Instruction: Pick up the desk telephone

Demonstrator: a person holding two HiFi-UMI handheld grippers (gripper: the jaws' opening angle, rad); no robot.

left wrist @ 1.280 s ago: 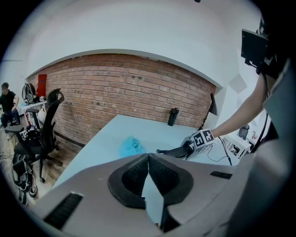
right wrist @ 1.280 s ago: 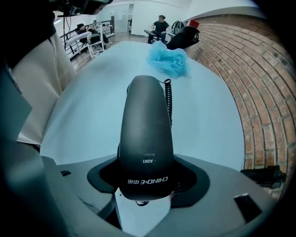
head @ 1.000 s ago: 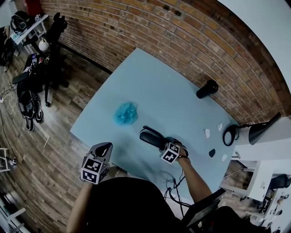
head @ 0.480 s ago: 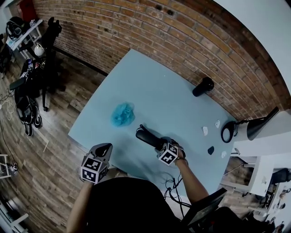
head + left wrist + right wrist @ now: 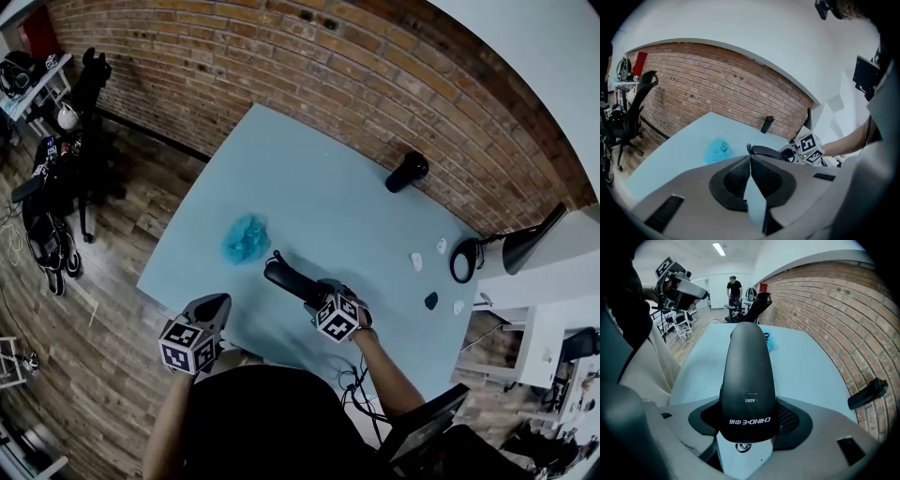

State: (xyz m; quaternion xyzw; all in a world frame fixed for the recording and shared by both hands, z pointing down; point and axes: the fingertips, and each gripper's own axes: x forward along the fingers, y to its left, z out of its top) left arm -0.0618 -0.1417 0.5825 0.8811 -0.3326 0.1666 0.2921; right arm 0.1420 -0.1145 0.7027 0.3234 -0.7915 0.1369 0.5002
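The black handset (image 5: 747, 366) is gripped between the wide-set jaws of the right gripper (image 5: 748, 420) and is held over the blue table (image 5: 328, 187), close to its near edge and just beside a crumpled blue wad (image 5: 246, 238). The left gripper (image 5: 750, 164) is clenched on nothing, near that same edge.

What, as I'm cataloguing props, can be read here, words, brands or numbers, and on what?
"A061": on the black telephone handset, right gripper view.
"CHINO·E" with Chinese characters, seen upside down: same handset, just under that number.
Round mark below the handset: too blurred to read.
Nothing else is readable.
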